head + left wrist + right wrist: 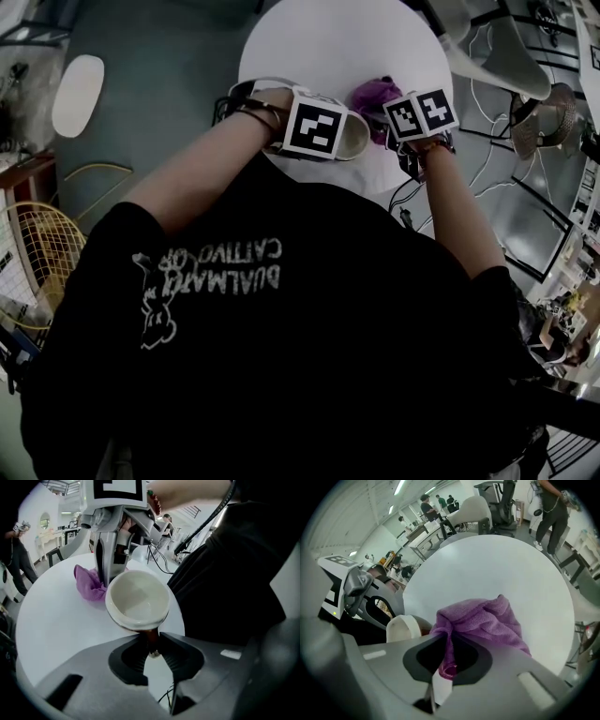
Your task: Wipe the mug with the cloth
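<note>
Clearly, both tongs are occupied. The left tongs (151, 648) are pressed onto the brown handle (151, 637) of the mug (138, 599). They hold the mug at the near edge of the round white bench (497, 569), with its open mouth tilted toward the person. The right tongs (449, 660) pinch a bunched fold of the purple cloth (483, 620). The rest of the cloth hangs loose just beside the mug.

I judge the mug to be stiff, smooth and breakable, probably glazed and therefore slippery. The handle is a narrow hold, so the mug may swing around it when the cloth pushes on the wall. The cloth looks soft and light and should fold easily over the rim. Holding it by one bunch leaves enough free fabric for wiping.
</note>
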Demonstrator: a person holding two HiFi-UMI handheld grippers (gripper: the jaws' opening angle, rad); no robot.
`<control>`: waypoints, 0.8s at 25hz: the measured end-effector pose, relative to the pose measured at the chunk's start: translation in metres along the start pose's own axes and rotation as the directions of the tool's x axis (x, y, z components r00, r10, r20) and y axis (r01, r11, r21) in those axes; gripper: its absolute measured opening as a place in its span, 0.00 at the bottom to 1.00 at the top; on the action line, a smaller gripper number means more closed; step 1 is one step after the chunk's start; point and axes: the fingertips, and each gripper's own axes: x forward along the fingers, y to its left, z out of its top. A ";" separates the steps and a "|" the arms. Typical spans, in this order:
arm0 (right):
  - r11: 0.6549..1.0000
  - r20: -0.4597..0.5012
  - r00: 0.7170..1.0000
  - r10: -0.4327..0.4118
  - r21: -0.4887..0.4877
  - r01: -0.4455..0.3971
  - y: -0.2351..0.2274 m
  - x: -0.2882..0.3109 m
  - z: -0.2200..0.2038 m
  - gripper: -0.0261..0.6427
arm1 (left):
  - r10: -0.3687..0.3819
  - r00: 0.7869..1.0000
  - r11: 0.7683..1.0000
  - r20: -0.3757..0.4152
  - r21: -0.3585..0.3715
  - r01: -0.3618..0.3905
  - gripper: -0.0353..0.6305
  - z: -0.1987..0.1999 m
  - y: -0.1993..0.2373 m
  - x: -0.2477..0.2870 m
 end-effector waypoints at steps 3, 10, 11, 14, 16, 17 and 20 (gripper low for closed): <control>0.997 -0.005 1.000 0.006 -0.071 -0.007 0.009 0.002 0.009 0.08 | 0.026 1.000 1.000 0.000 0.002 -0.026 0.16 0.002 0.006 -0.002; 0.976 -0.025 0.995 0.097 -0.193 -0.100 0.058 0.020 0.035 0.08 | 0.047 0.999 0.997 -0.009 -0.053 -0.047 0.16 0.000 0.006 -0.001; 0.972 -0.038 0.994 0.107 -0.206 -0.113 0.063 0.021 0.035 0.08 | 0.050 0.999 0.997 -0.006 -0.063 -0.050 0.16 -0.001 0.005 -0.001; 0.966 -0.033 0.988 0.153 -0.208 -0.157 0.070 0.015 0.039 0.08 | 0.061 0.998 0.994 0.004 -0.089 -0.060 0.16 -0.001 0.006 -0.003; 0.967 0.006 0.980 0.198 -0.165 -0.194 0.073 0.009 0.042 0.08 | 0.075 0.996 0.994 0.045 -0.083 -0.071 0.16 0.007 0.010 -0.002; 0.967 0.035 0.974 0.224 -0.131 -0.218 0.075 0.005 0.045 0.08 | 0.088 0.993 0.994 0.078 -0.074 -0.082 0.16 0.012 0.012 0.000; 0.963 0.168 0.948 0.269 -0.022 -0.269 0.074 -0.005 0.059 0.08 | 0.073 0.990 0.992 0.119 -0.116 -0.060 0.16 0.008 0.005 0.004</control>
